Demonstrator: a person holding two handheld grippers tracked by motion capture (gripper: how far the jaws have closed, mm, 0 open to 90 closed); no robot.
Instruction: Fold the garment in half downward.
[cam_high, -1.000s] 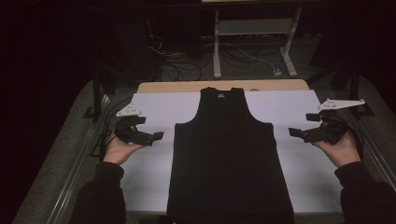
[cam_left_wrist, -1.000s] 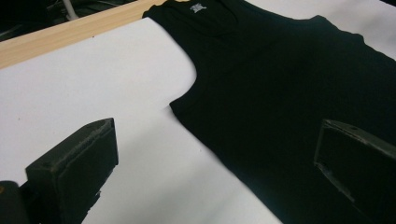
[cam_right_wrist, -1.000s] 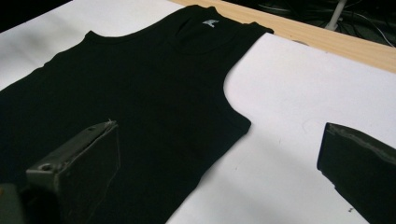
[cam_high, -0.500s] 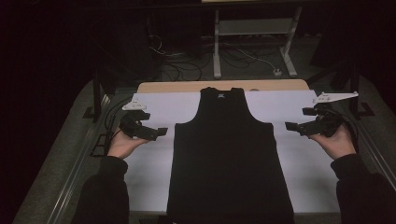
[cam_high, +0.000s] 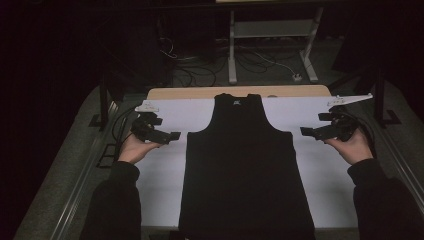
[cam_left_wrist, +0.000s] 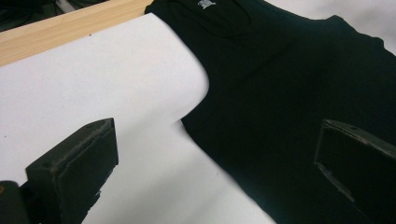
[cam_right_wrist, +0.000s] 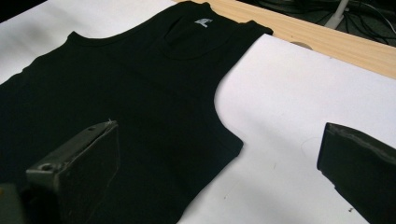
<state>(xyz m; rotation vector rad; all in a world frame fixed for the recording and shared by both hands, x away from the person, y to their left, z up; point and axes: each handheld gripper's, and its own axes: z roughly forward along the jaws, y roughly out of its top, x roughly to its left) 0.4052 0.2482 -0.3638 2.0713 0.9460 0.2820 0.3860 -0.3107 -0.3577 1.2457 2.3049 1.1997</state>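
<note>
On white sheet (cam_high: 165, 172), black tank top (cam_high: 245, 170) lies flat — each hand-held gripper, left (cam_high: 172, 135) and right (cam_high: 305, 131), gapes wide, empty.

The worktop (cam_high: 165, 93) is pale wood, and its bare far edge runs as a narrow strip across the middle of the high view. A white sheet (cam_high: 160, 170) covers the rest of it, down to the lower edge of the frame. A black sleeveless top (cam_high: 245, 170) lies flat on the sheet at the centre of the frame, neck toward the wooden strip and hem at the bottom edge, with white showing on both sides.
</note>
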